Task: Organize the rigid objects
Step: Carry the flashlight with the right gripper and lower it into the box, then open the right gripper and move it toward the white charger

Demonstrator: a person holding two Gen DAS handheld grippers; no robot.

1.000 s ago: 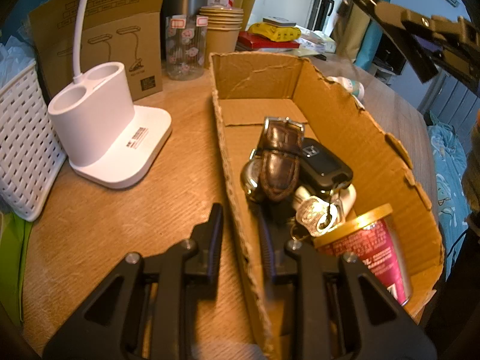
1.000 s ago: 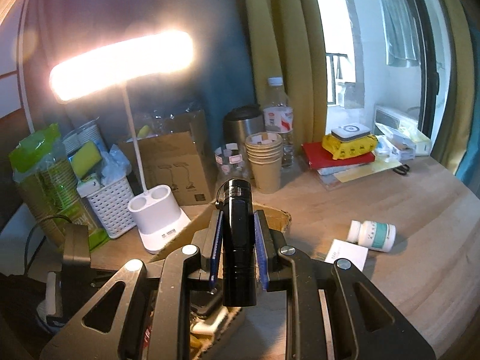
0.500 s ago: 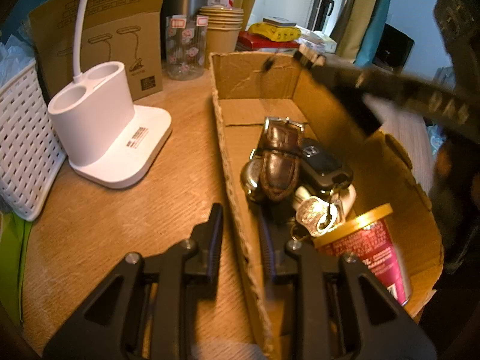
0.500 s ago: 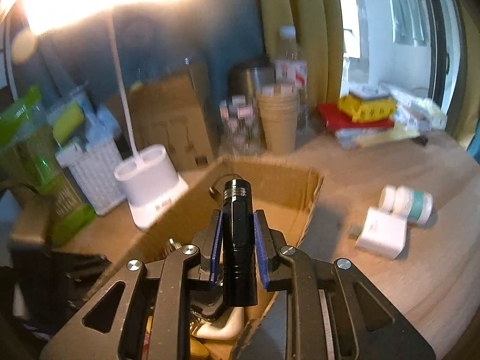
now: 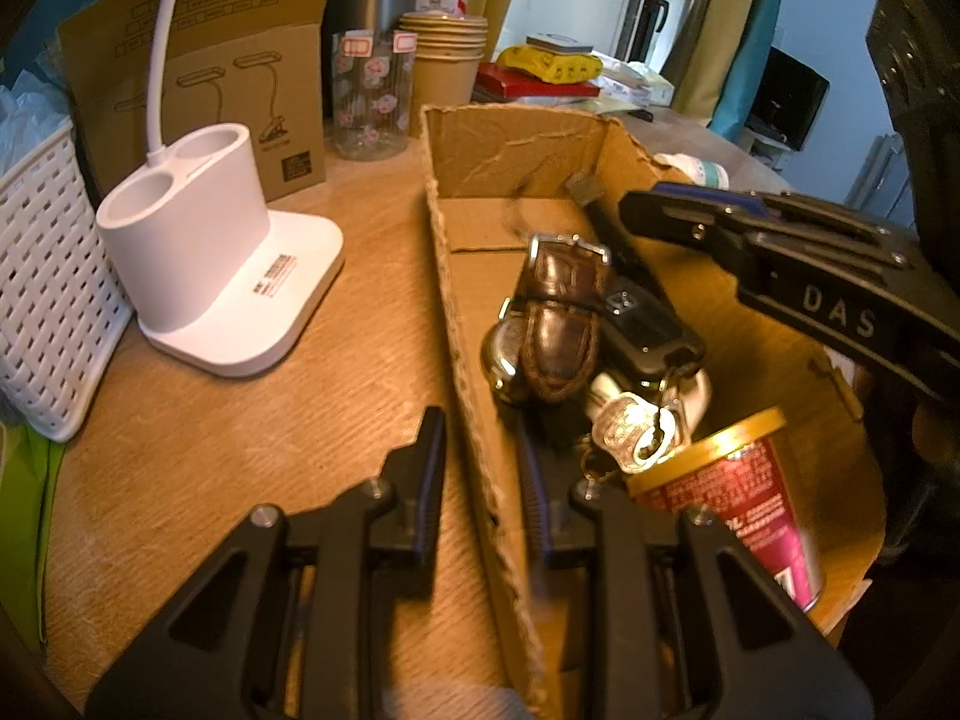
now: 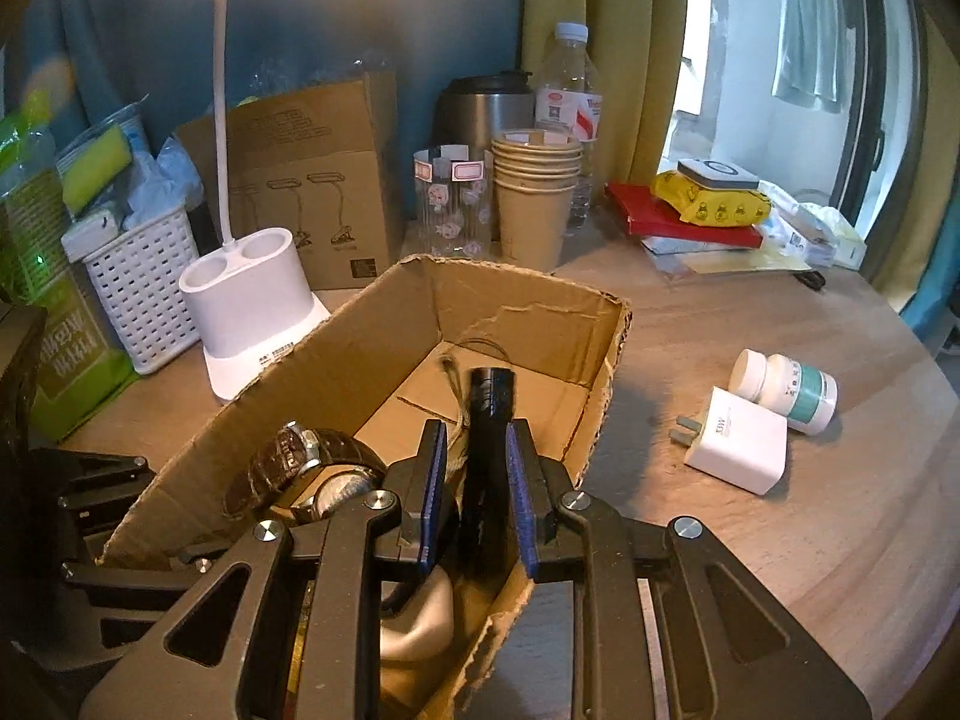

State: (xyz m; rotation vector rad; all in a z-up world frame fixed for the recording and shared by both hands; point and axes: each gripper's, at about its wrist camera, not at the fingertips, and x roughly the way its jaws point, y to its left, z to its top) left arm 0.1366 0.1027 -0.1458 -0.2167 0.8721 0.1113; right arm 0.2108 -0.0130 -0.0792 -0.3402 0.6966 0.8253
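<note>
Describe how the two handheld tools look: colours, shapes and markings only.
Both are matte black plastic with triangular cut-outs and silver screw heads. Each finger carries a blue ribbed pad. The right tool shows raised letters "DAS" on its side; the left tool shows no lettering. No cables or sleeves visible.

Warm lamp light falls from above, glaring off the keys (image 5: 630, 429) and the can rim (image 5: 708, 447). Daylight blows out the window (image 6: 750, 60) at the right. The box (image 6: 528, 324) throws a soft shadow on the table (image 6: 810, 540). Fisheye bending and dark corners frame both views; the near edges are slightly blurred.
</note>
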